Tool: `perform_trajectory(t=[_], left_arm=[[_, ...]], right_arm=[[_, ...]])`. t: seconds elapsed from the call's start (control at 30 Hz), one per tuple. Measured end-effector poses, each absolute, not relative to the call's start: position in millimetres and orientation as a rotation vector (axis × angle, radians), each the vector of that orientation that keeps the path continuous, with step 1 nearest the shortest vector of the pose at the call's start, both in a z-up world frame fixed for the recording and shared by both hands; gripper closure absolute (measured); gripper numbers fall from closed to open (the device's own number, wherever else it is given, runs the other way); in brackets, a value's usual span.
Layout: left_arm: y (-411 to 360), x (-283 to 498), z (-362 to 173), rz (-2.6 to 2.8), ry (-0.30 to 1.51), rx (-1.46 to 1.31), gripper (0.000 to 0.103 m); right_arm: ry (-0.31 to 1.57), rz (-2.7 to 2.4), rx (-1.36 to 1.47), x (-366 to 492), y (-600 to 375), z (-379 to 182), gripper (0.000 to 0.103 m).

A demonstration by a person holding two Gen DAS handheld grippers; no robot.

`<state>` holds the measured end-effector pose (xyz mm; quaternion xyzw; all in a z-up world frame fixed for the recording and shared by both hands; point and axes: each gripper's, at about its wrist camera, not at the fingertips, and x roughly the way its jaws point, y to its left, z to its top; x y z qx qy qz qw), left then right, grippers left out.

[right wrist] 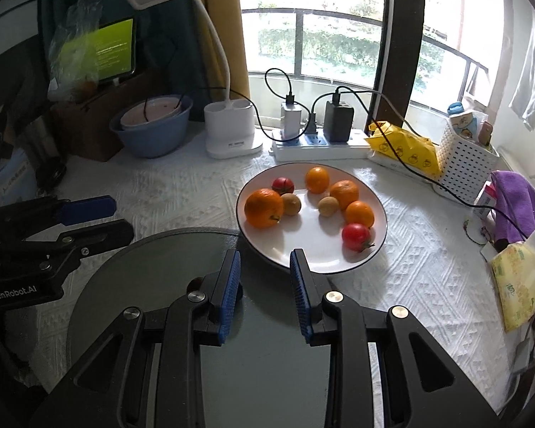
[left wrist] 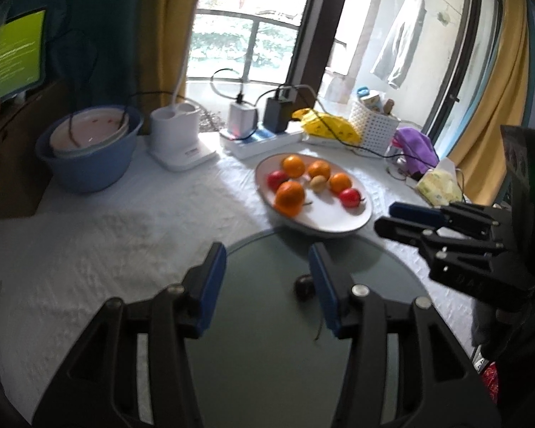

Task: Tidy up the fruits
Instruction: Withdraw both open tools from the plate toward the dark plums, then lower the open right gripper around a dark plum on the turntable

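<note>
Nothing is gripped by the left claw, whose blue-padded jaws are parted above a round grey-green glass plate; a small dark fruit is seen beside its right pad. The right claw is likewise held apart and empty. Just beyond, on the white-clothed desk, a white oval ceramic plate is loaded with four glossy oranges, two red tomatoes and two small tan fruits.

I noted a white textured cloth over the desk. At the back stood a blue basin holding a pink bowl, a white lamp base, and a power strip with two chargers. Rightward lay a yellow packet, a white perforated basket and a purple cloth.
</note>
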<state>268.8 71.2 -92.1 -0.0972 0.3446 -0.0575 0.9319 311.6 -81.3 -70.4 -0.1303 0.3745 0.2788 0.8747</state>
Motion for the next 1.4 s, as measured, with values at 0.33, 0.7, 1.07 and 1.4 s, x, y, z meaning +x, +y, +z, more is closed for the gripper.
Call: perform_trajectory(t=[0.33,0.7,1.07,1.4], left_arm=[[95.2,248.5,-121.7,-0.083,0.743,-0.239,0.052],[99.4,253.1,-135.4,-0.079,0.768,-0.257,0.051],[93.9,266.9,-141.1,-0.087,0.793,-0.251,0.051],[83.7,273.1,-141.4,-0.095,0.804,-0.237,0.051]], right_arm=[[0.847,0.595,-0.301,298.2,-60.4,-100.6,0.072],[0.911,0.585,-0.266,308.7,-57.2,-121.8,0.072],[0.949,0.599,-0.207,328.4,-56.6,-129.7,0.072],[0.984,0.666,-0.111,333.1,-65.7,-132.2,0.081]])
